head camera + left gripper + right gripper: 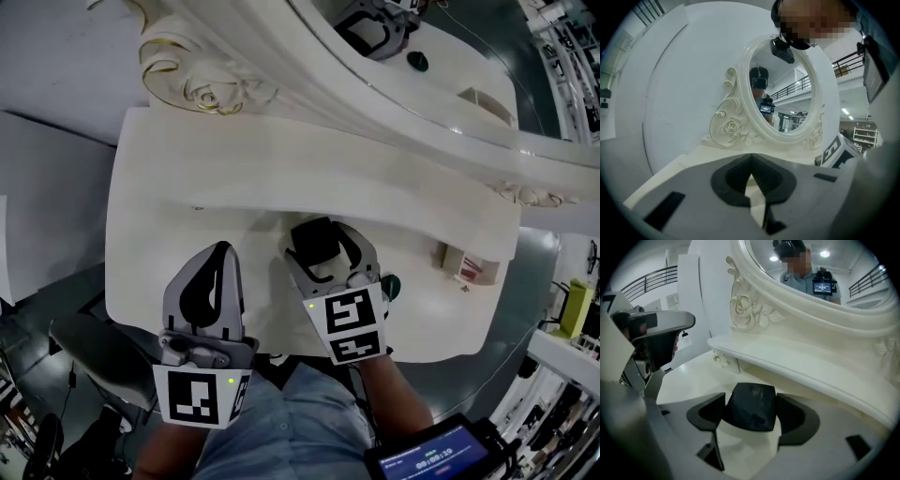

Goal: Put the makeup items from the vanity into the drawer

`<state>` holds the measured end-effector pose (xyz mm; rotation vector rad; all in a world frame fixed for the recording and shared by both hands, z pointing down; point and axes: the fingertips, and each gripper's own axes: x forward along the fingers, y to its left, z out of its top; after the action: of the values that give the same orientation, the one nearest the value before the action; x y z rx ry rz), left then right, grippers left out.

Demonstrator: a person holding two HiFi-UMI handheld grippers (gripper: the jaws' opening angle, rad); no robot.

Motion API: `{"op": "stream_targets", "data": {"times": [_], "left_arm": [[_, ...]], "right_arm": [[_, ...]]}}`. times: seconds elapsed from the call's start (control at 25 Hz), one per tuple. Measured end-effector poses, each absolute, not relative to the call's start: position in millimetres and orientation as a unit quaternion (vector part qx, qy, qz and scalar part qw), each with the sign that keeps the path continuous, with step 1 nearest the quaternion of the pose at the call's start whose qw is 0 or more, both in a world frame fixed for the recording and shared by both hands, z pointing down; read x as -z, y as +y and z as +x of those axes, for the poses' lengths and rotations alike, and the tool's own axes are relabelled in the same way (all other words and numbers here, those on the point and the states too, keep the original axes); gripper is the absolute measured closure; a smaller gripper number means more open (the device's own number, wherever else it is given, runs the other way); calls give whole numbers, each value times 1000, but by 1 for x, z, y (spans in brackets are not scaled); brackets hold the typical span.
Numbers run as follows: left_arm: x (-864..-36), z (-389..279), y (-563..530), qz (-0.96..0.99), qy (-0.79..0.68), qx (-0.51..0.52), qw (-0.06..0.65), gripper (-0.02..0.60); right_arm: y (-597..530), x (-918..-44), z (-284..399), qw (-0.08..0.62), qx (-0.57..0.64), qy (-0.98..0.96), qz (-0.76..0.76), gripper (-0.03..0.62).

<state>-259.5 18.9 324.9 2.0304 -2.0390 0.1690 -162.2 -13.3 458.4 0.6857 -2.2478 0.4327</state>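
Observation:
A black square compact (314,239) lies flat on the white vanity top (169,234), just in front of the raised shelf. My right gripper (328,251) stands open around it. In the right gripper view the compact (751,406) sits between the dark pads of the right gripper (752,414). It lies close against the left pad, with a thin gap at the right pad. My left gripper (222,248) hovers over the vanity's near left part, shut and empty. In the left gripper view the tips of the left gripper (751,177) meet.
A dark green round item (392,286) lies by the right gripper, partly hidden by it. A small pink and white box (466,265) stands at the right end. The ornate oval mirror (441,56) rises behind the shelf (797,362), which has a small drawer knob (715,357).

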Motion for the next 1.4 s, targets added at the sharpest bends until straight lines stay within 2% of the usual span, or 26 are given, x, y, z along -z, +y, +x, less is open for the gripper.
{"op": "stream_targets", "data": {"times": [0.56,0.84,1.0,1.4], "left_arm": [[-282,-177,2,739,-666,-48,87,581],[-257,-88,-14,786,-613,-43,64,581],[-258,-65,-29,804,-590,-40,61,581],[-278,32,-48,834,-543,-44,88,581]], "right_arm": [[-19,-401,-89,326,-152,-885,297,252],[-36,-372,13,303,-154,-862,377,252],[-50,-372,48,300,-158,-845,413,252],[-58,-393,166,325,-189,-801,466,252]]}}
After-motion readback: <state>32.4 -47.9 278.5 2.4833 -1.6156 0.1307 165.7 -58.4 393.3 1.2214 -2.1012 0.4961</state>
